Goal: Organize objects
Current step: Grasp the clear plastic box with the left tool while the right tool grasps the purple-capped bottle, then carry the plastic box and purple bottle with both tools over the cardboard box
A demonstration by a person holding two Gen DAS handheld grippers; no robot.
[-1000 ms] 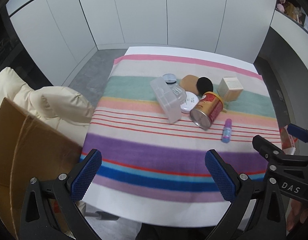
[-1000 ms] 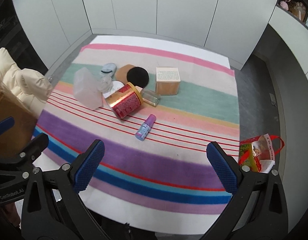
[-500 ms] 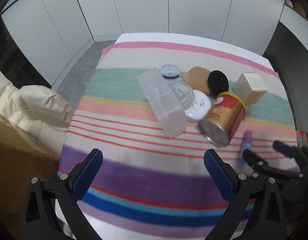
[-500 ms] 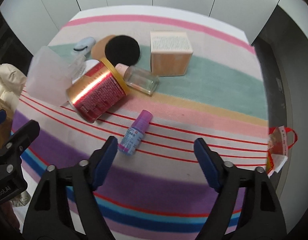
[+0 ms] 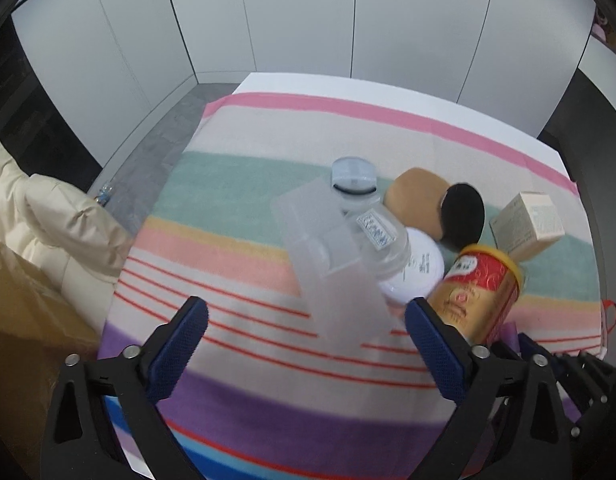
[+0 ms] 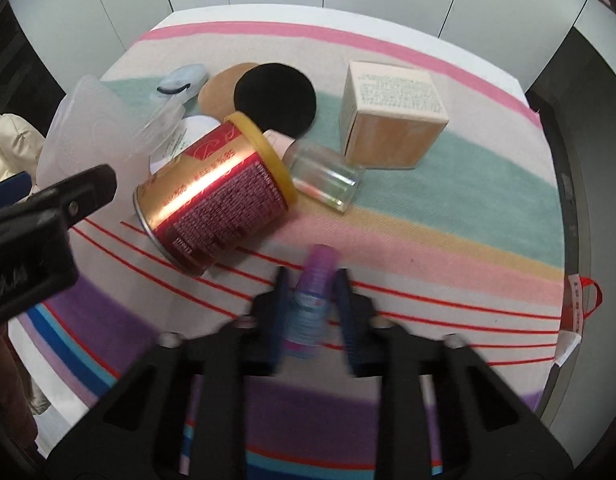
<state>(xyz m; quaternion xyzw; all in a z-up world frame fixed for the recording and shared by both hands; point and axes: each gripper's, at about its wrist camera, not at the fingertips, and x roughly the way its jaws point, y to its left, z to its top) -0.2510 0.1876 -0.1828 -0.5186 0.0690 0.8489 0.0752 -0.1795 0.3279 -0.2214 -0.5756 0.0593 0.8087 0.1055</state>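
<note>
A small purple-capped bottle point(image 6: 313, 304) lies on the striped blanket point(image 6: 447, 208) between the fingers of my right gripper point(image 6: 309, 280), which is shut on it. A red and gold can point(image 6: 216, 196) lies on its side just left of it; it also shows in the left wrist view point(image 5: 475, 292). My left gripper point(image 5: 304, 332) is open, close to a clear plastic organizer box point(image 5: 327, 264) that leans on a clear jar point(image 5: 371, 224) and a white compact point(image 5: 415, 272).
Tan point(image 6: 224, 84) and black point(image 6: 276, 98) puffs, a small glass jar point(image 6: 323, 176) and a beige carton point(image 6: 391, 112) lie behind the can. A cream jacket point(image 5: 48, 220) and brown cardboard point(image 5: 20, 320) are off the left edge. A red bag point(image 6: 579, 308) hangs at right.
Both grippers moved forward and down toward the objects. My right gripper closed from wide open onto the small purple bottle. My left gripper stayed open and neared the plastic box.
</note>
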